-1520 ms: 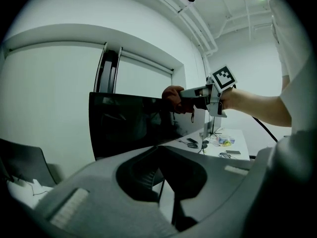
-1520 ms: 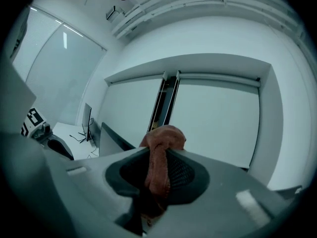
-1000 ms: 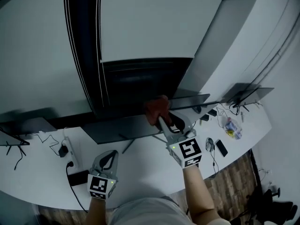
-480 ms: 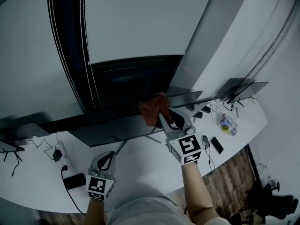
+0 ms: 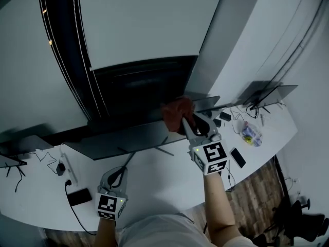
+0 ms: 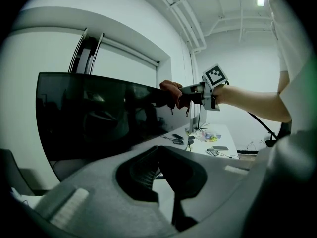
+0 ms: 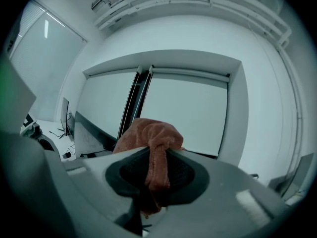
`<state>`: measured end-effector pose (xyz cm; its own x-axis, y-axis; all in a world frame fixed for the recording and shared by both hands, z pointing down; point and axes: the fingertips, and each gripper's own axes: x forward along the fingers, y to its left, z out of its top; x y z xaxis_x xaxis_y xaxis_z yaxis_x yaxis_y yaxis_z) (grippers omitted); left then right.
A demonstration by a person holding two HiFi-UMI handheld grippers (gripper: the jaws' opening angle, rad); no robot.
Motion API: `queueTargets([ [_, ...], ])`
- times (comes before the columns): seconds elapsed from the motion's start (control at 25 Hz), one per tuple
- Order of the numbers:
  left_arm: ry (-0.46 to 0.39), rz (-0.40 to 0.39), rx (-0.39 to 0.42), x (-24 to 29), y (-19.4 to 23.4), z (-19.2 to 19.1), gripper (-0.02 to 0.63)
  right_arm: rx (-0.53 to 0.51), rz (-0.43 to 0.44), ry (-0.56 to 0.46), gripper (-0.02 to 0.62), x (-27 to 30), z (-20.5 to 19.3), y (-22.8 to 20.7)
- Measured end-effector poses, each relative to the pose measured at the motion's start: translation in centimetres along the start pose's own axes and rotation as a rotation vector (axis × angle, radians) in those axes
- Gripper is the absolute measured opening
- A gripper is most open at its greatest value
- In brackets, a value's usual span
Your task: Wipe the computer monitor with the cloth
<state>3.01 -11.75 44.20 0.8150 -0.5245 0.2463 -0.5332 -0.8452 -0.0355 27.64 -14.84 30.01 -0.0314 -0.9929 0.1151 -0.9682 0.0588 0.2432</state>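
The computer monitor (image 5: pixel 128 138) stands on the white desk (image 5: pixel 154 174), seen from above as a thin dark slab. In the left gripper view its black screen (image 6: pixel 99 118) faces me. My right gripper (image 5: pixel 191 121) is shut on a bunched rust-orange cloth (image 5: pixel 176 112), which rests against the monitor's top edge near its right end. That cloth (image 7: pixel 151 138) fills the space between the right gripper's (image 7: pixel 156 170) fingers. The left gripper (image 5: pixel 117 176) hangs low over the desk's front, shut with nothing in it (image 6: pixel 171 187), apart from the monitor.
A second monitor (image 5: pixel 267 92) stands at the right, another (image 5: pixel 20 144) at the far left. A phone (image 5: pixel 237 157), a yellowish packet (image 5: pixel 249 134), cables, a power strip (image 5: pixel 67 166) and a black adapter (image 5: pixel 79 197) lie on the desk. A window is behind.
The right gripper has carried the cloth to the right along the monitor's top edge. The left gripper has stayed low by the desk's front.
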Motion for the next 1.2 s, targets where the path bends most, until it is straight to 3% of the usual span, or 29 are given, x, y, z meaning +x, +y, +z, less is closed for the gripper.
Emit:
queueTargets([
  [1.2,0.054,0.033,0.016,9.5,-10.0,0.9,0.009,0.122,-0.060,-0.085,0.097,-4.8,-4.8,-16.6],
])
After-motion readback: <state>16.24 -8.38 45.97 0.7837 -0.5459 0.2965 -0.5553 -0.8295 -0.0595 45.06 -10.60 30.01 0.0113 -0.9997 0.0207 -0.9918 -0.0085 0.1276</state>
